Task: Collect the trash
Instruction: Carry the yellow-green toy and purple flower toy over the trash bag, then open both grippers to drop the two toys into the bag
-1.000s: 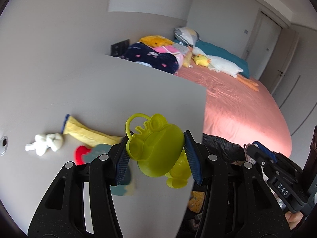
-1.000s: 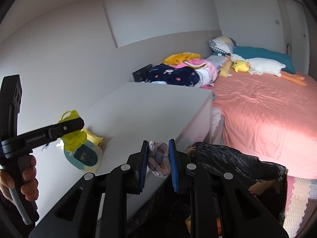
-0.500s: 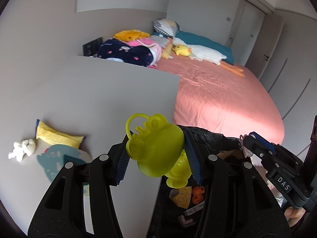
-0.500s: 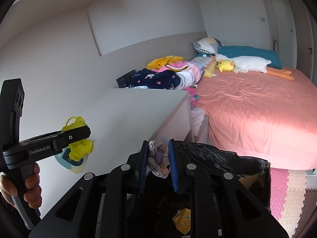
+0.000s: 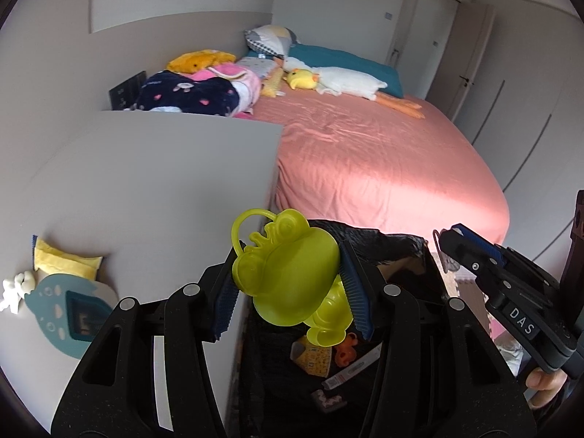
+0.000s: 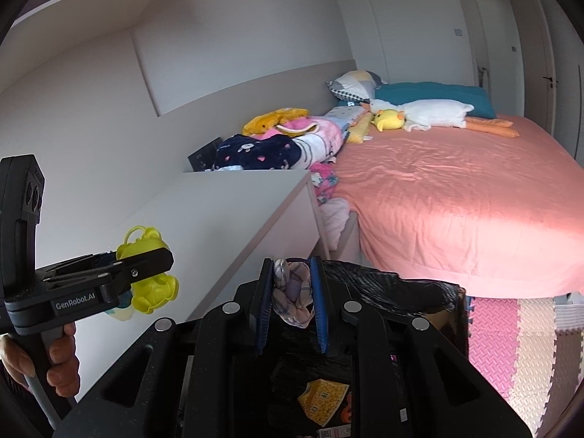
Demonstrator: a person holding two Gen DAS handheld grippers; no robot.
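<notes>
the yellow-green frog toy [image 5: 288,273] is clamped between the jaws of the left gripper [image 5: 288,292], which stand partly open at the toy's width, pads pressing its two sides. it hangs in the air right at the worktop's [image 5: 146,182] near edge, its ring handle up and its feet pointing down. just below and past it lies the open mouth of the black trash bag [image 5: 383,241], which stands on the floor between the worktop and the pink bed [image 5: 383,168]. seen from the right wrist, the frog toy [image 6: 149,273] sits a little to the worktop side of the bag, not yet squarely over the opening.

the right gripper [image 6: 292,292] has its jaws nearly closed on a small crumpled plaid cloth scrap [image 6: 292,292], and this one hangs directly above the bag's [image 6: 401,292] mouth, where scraps already lie inside, among them a yellow printed wrapper [image 6: 321,401]. so the right hand looks the nearer to a drop; the left would likely need to travel a little farther off the worktop edge toward the bed before letting go, or the toy might catch the bag's rim.

left on the worktop, well behind the left jaws, are a teal cloud-shaped toy [image 5: 69,314], a yellow cloth [image 5: 62,261] and a white crumpled tissue [image 5: 14,288].
</notes>
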